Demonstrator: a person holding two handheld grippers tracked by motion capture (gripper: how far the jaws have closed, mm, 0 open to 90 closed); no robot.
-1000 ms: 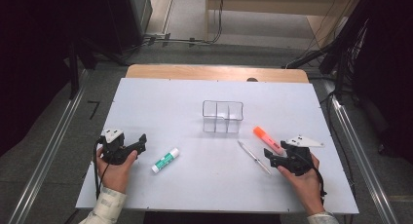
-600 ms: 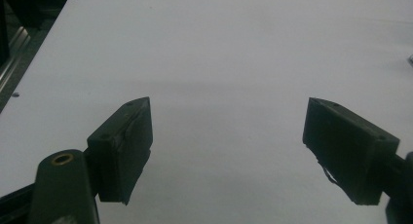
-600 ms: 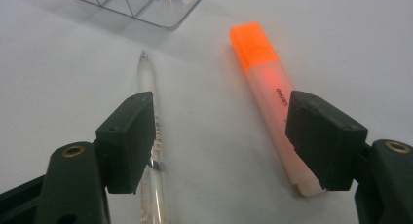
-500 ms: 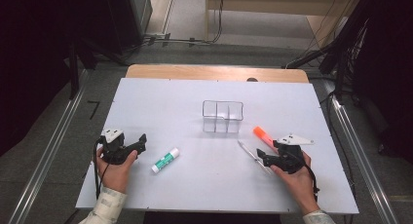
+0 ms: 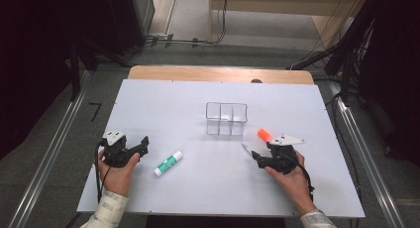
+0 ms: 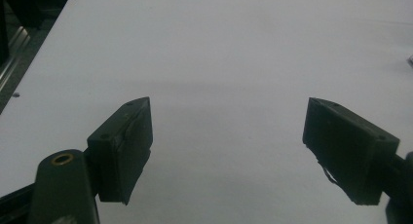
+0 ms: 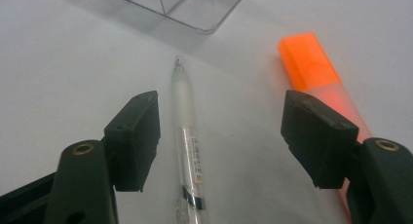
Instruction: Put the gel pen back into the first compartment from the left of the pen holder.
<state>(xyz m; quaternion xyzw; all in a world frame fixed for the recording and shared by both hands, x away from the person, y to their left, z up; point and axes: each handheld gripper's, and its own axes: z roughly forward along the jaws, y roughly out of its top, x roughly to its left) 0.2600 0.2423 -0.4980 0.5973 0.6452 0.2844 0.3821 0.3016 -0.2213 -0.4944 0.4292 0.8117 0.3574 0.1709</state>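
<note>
- Right gripper (image 7: pixel 221 136) is hovering low over the clear plastic pen (image 7: pixel 187 136), jaws apart and just now narrowing; the pen is lying between them, untouched.
- Pen is lying on the white table (image 5: pixel 198 104), just in front of the clear three-compartment plastic organiser (image 5: pixel 226 119).
- Orange highlighter (image 7: pixel 311 63) is lying right of the pen, partly under the right jaw.
- Left gripper (image 6: pixel 226 146) is resting well left of the organiser, jaws wide apart, nothing between.
- Green-and-white glue stick (image 5: pixel 167 163) is lying front-left of the organiser.

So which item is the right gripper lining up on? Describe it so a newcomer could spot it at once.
Start at the clear plastic divided organizer mid-table, then go toward the person's right hand. Between the right gripper's open jaws, which have just been closing, lies a slim clear-barrelled pen. Unlike the fat orange highlighter beside it, it is thin and see-through.
</note>
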